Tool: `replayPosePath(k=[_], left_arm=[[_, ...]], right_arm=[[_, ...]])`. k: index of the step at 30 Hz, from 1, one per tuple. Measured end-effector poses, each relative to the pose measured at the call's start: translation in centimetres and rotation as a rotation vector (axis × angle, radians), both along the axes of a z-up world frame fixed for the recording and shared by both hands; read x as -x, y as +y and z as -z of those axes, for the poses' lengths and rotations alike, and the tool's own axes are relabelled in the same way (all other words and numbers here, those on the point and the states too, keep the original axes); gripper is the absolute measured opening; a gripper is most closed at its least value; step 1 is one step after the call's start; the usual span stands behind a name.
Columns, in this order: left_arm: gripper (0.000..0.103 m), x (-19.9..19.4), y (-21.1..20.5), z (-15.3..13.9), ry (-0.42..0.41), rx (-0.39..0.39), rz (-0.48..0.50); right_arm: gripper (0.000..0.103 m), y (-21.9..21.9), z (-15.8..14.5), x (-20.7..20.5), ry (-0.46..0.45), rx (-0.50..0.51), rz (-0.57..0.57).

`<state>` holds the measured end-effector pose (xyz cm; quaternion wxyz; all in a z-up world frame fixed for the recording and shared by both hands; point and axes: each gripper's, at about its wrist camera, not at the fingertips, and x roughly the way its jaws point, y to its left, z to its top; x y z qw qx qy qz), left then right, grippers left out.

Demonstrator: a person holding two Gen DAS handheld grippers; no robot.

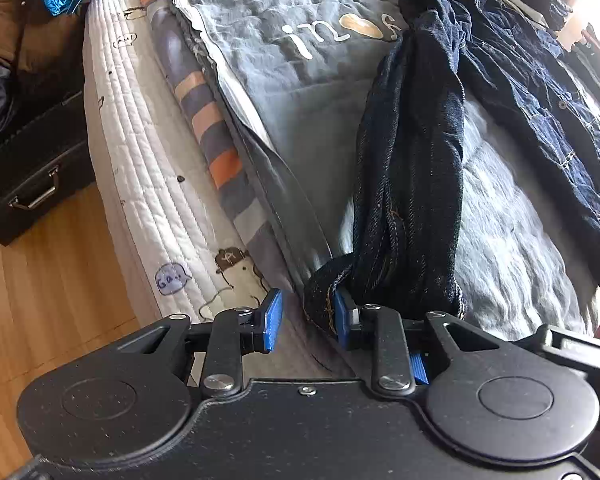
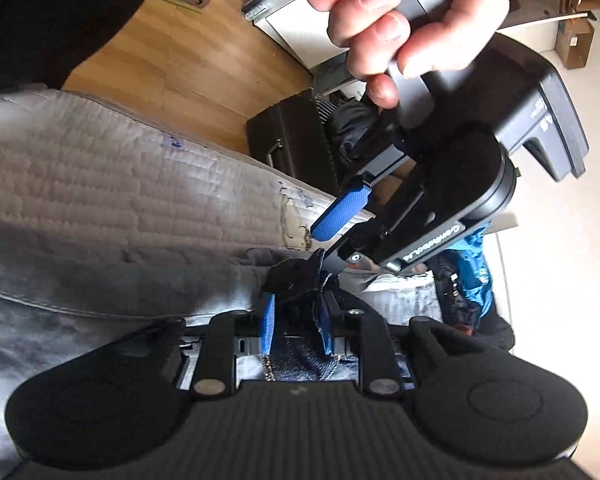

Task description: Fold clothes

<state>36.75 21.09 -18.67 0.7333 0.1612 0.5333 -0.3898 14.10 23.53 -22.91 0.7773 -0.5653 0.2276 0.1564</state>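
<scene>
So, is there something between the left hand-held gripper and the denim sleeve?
Nothing visible. The left hand-held gripper is open, and the denim sleeve cuff already lies against its right finger. The right hand-held gripper has denim between its fingers at the same spot, close beside the left one.

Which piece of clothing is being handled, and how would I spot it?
Look at the bed with the grey quilt. On its right side lies the dark blue denim shirt, one sleeve trailing to the bed's near edge. Unlike the plain quilt, it has pale stitching and small buttons.
</scene>
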Motion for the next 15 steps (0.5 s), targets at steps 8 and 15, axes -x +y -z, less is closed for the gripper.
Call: replayPosePath(k=[8,15], left_arm=[[0.044,-0.9,1.6,1.3,0.049,0.026,-0.057],[0.041,0.3,0.5,1.2,0.018,0.024,-0.033]], right_arm=[[0.023,-0.8,-2.5,-0.3,0.128,-0.172,0.058],[0.028,-2.6,-4.7,-1.8,0.272,-0.379,0.18]])
